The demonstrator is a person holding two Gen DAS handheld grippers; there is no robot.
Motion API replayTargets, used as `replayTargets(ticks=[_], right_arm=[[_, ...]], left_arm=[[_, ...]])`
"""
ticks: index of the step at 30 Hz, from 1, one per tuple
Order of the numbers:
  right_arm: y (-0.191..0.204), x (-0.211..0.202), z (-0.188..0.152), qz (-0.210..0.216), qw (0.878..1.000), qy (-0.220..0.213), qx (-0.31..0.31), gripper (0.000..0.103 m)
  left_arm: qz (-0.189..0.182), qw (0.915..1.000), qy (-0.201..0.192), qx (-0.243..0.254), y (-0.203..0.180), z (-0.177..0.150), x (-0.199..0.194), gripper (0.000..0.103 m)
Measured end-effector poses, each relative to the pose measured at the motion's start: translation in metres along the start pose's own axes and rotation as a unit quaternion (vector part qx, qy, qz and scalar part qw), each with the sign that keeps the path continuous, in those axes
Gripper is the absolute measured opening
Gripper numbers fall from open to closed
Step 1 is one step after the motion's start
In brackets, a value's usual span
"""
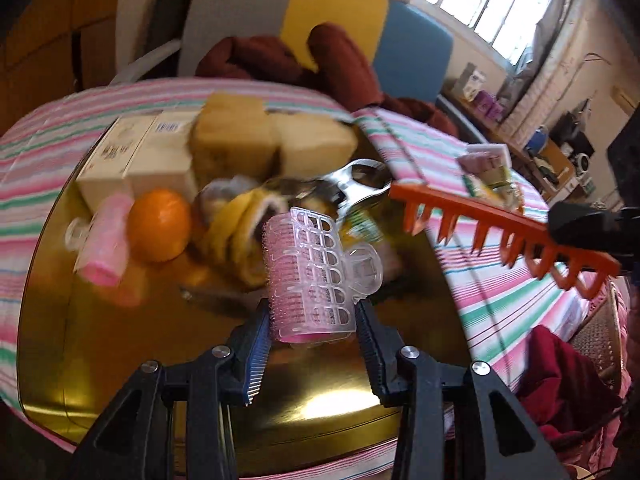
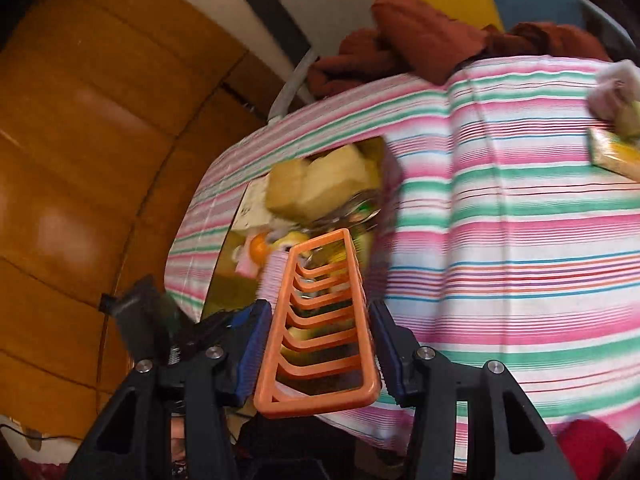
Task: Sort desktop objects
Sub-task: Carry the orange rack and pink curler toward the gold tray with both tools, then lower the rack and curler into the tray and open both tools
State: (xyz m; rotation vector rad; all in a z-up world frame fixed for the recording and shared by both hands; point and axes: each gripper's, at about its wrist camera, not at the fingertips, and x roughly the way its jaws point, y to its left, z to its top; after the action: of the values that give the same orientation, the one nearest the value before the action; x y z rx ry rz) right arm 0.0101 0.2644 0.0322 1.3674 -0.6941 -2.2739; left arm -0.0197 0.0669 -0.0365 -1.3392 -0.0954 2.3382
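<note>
My left gripper (image 1: 312, 328) is shut on a pink hair roller with a clear clip (image 1: 310, 272) and holds it above the gold tray (image 1: 100, 344). The tray holds a second pink roller (image 1: 104, 240), an orange (image 1: 159, 225), cream boxes (image 1: 136, 156), tan sponges (image 1: 272, 136), a yellow cloth (image 1: 236, 232) and a metal clip (image 1: 356, 184). My right gripper (image 2: 316, 344) is shut on an orange comb-like hair clip (image 2: 320, 320), which also shows in the left wrist view (image 1: 504, 232) over the tray's right side. The tray shows in the right wrist view (image 2: 224, 292).
The table wears a pink, green and white striped cloth (image 2: 520, 240). Packets and a small box (image 1: 488, 172) lie on it to the right. A dark red garment (image 1: 280, 56) drapes a chair behind the table. A wooden cabinet (image 2: 80, 160) stands left.
</note>
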Motion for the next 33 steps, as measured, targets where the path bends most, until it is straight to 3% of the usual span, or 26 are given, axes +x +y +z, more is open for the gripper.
replayTargets(ticks=[6,17,21,23,25,28,33], right_arm=[[0.027,0.037,-0.002,-0.013,1.0,0.021,-0.017,0.052],[0.04,0.052,-0.016,-0.042,0.996,0.047,-0.064,0.056],[0.048,0.055,-0.027,-0.038,0.991,0.074,-0.1,0.046],[0.051,0.065,-0.03,-0.046,0.988,0.085,-0.116,0.042],[0.051,0.078,-0.03,-0.059,0.987,0.094,-0.12,0.041],[0.044,0.102,-0.028,-0.059,0.988,0.108,-0.098,0.041],[0.041,0.111,-0.034,-0.01,0.986,0.147,-0.072,0.036]], left_arm=[[-0.016,0.998,0.008,-0.061,0.028,-0.005,-0.004,0.053],[0.019,0.996,-0.037,-0.079,0.045,-0.004,-0.029,0.052],[0.047,0.9954,-0.031,-0.077,0.047,-0.001,-0.023,0.052],[0.038,0.9956,-0.025,-0.082,0.051,-0.002,-0.023,0.052],[0.006,0.997,-0.003,-0.077,0.048,-0.003,-0.016,0.052],[-0.029,0.9985,0.013,-0.044,0.032,-0.007,-0.013,0.05],[-0.023,0.9985,-0.032,-0.039,0.03,-0.005,-0.034,0.049]])
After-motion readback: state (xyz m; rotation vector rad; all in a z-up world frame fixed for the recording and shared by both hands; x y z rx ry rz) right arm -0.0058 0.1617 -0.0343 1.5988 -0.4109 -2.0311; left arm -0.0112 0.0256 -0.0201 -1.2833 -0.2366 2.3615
